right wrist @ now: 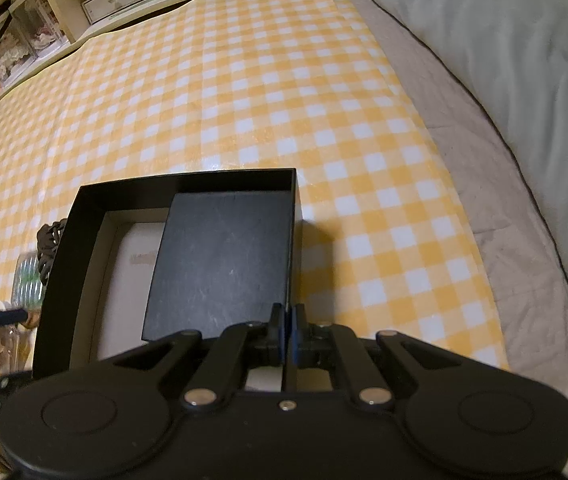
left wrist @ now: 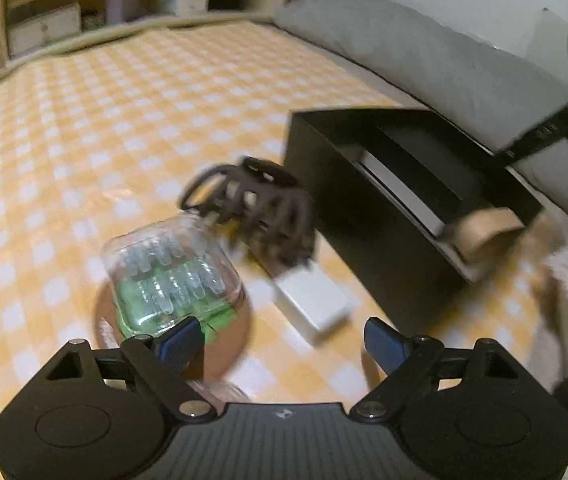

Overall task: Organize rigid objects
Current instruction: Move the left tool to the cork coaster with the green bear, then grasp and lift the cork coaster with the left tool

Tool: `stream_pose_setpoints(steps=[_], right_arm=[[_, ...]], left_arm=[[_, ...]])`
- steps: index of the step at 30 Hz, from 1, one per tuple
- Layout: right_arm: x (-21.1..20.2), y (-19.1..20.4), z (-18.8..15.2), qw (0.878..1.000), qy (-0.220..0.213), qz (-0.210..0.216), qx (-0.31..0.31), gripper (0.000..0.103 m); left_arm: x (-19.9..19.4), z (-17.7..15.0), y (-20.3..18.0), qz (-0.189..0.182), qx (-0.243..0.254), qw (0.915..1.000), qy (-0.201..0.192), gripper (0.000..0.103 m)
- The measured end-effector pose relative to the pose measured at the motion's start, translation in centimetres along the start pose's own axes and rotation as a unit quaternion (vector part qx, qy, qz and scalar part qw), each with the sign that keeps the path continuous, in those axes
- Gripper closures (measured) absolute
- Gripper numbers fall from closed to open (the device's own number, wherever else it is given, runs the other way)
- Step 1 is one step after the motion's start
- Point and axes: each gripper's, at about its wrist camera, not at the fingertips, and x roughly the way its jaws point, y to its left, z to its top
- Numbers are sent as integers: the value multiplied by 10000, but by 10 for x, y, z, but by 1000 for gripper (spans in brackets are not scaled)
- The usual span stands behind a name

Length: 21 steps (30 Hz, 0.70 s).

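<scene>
A person's left gripper [left wrist: 279,338] hangs over a yellow-checked cloth [left wrist: 83,128] spread on a bed, its jaws standing wide with nothing between them; no pad touches anything. The pieces waiting to be sorted lie just ahead: a small white block [left wrist: 314,304] at about 12 o'clock from the jaws, its long axis running from 11 o'clock toward 5 o'clock, a dark claw hair clip [left wrist: 259,208] beyond it at 12 o'clock, and a clear case with green inside [left wrist: 167,276] at 10 o'clock, beside the left fingertip [left wrist: 179,340]. The open black box [left wrist: 368,240] stands at 2 o'clock, already holding a flat black slab [right wrist: 223,264] over a white one, with a roll of brown tape [left wrist: 484,232] at its near end. The right gripper [right wrist: 287,328] is closed tight on the box's near right wall (apparently steadying it). The left hand is plainly the nearer to the loose pieces; judging by the layout, the white block is the likeliest next pick, and the jaws would probably need to close across its short sides
</scene>
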Motion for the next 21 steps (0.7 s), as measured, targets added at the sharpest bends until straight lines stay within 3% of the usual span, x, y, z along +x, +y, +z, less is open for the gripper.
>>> stream_pose_setpoints(steps=[7,11,13,18,21], right_arm=[[0,1,0,10000,-2,-7,-10,99],[0,3,-1,10000,-3,-26,-84,99],[0,4,-1,9999,2,-41,-124,99],[0,4,0,9998,1,-46,-167,99],[0,4,0,9998,0,-54,-189,99]], left_arm=[[6,10,32,481,-345,9979,-270,12],[5,9,44,725,-315,9966,-244,9],[10,8,48,631,-416,9971,-29,5],[14,3,36,763,191,9968,107,1],[16,4,36,872,159,9960,78,1]])
